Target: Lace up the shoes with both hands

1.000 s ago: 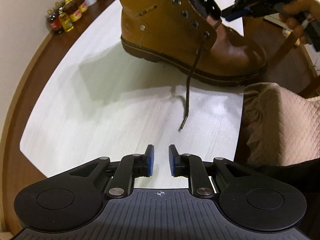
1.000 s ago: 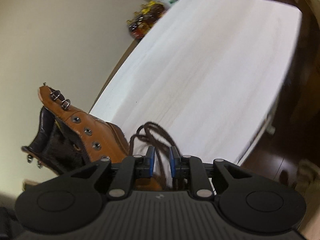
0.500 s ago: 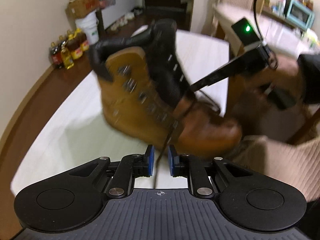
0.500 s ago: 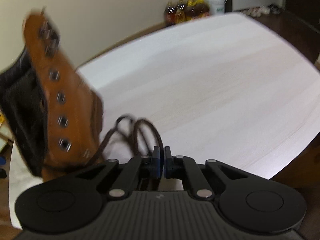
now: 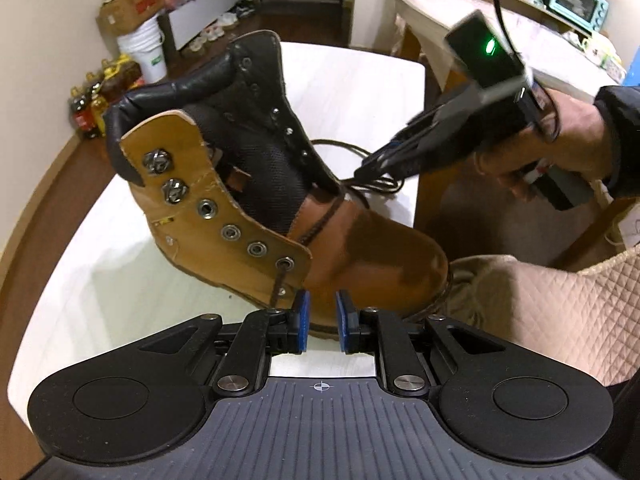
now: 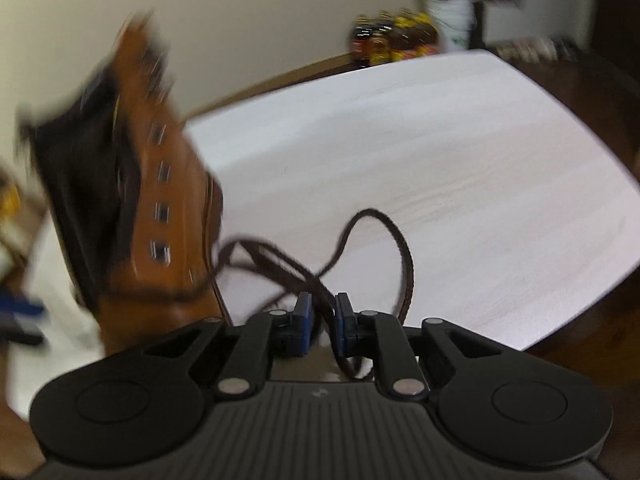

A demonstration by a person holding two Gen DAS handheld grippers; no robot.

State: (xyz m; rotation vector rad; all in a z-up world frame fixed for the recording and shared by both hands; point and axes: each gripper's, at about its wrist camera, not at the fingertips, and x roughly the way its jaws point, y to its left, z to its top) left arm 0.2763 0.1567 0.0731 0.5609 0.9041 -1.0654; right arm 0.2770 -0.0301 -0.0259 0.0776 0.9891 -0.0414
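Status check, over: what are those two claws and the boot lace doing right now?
Left gripper open, slightly narrowed, empty. Right gripper just opening, lace loose between jaws. Boot tilted on table; nothing in the way.

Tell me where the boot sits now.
The tan boot stands on the white table just beyond the left gripper, toe toward the quilted chair.

Tan matt leather boot (image 5: 240,216) — shiny metal eyelets (image 5: 256,249), braided brown lace (image 6: 360,256), pale wood-grain table (image 6: 440,168), quilted cloth (image 5: 540,312).

Both wrist cameras look steeply down, close (from opposite sides), sharing the boot (image 5: 248,208) and table (image 6: 440,152).
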